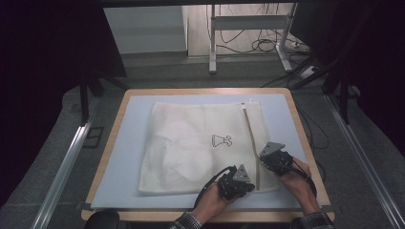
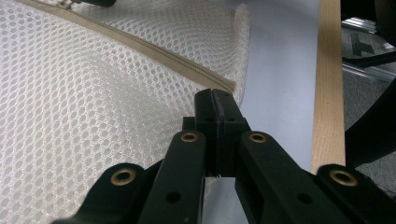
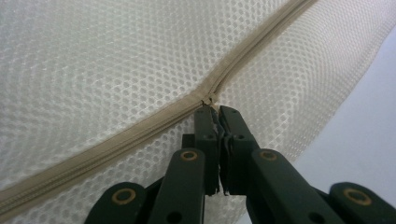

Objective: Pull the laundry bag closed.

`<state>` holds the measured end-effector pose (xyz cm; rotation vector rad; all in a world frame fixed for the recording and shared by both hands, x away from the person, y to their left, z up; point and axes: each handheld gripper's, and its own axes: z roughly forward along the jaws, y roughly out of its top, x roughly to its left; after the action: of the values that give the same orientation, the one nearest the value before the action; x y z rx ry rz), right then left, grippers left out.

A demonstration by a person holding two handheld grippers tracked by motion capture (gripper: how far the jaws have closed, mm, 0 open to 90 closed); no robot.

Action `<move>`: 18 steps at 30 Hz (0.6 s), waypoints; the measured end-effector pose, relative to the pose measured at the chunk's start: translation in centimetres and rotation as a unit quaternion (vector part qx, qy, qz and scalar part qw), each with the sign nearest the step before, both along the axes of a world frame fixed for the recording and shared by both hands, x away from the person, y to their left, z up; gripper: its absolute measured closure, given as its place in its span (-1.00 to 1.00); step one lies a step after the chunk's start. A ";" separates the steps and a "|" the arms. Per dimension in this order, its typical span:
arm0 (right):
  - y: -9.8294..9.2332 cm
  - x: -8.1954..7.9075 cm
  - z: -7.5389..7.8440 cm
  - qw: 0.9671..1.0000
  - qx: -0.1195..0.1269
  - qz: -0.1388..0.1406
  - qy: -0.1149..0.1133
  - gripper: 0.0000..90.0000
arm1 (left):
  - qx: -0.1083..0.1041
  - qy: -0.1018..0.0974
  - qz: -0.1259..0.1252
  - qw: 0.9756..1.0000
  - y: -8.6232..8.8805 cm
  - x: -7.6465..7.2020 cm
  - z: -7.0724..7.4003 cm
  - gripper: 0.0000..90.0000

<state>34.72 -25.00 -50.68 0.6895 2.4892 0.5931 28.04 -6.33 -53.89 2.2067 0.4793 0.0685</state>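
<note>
We see a white mesh laundry bag (image 1: 200,143) lying flat on the pale blue mat (image 1: 124,157) that covers the desk (image 1: 305,143), its beige zipper (image 1: 251,143) running along the side nearest the right edge. The honeycomb weave reads clearly in both gripper views. A small printed figure at the bag's middle is too small for us to make out. Our left tongs (image 2: 215,100) are closed on the fabric at the zipper's end, by the bag's corner nearest the person's edge. Our right tongs (image 3: 215,112) are closed too, pinching the little zipper pull (image 3: 208,99), though the jaws hide most of it. Both forearms are cut off at the near edge.
</note>
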 end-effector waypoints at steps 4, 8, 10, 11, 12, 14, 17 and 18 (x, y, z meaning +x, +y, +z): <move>0.0 0.5 0.0 1.000 -0.005 0.002 -0.002 0.92 | -0.001 0.000 0.001 1.000 0.0 0.0 0.0 1.00; 0.0 0.7 0.0 1.000 -0.006 0.003 -0.003 0.92 | -0.001 0.000 0.001 1.000 0.0 0.0 0.0 1.00; 0.1 1.0 0.0 1.000 -0.009 0.001 -0.004 0.92 | -0.001 0.000 0.001 1.000 0.0 0.0 0.0 1.00; 0.1 1.0 0.0 1.000 -0.011 0.001 -0.005 0.92 | -0.001 0.001 0.001 1.000 0.0 0.0 0.0 1.00; 0.1 1.1 0.0 1.000 -0.011 0.003 -0.005 0.92 | -0.001 0.001 0.001 1.000 0.0 0.0 0.0 1.00; 0.2 1.3 -0.1 1.000 -0.011 0.002 -0.005 0.92 | -0.002 0.001 0.001 1.000 0.0 0.0 0.0 1.00; 0.2 1.5 -0.1 1.000 -0.014 0.004 -0.009 0.92 | -0.002 0.000 0.002 1.000 0.0 0.0 0.0 1.00; 0.3 1.6 -0.1 1.000 -0.017 0.005 -0.010 0.92 | -0.002 0.000 0.002 1.000 0.0 -0.1 0.0 1.00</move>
<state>36.29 -24.71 -50.81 0.6558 2.4786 0.5575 27.98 -6.37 -53.91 2.2011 0.4839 0.0694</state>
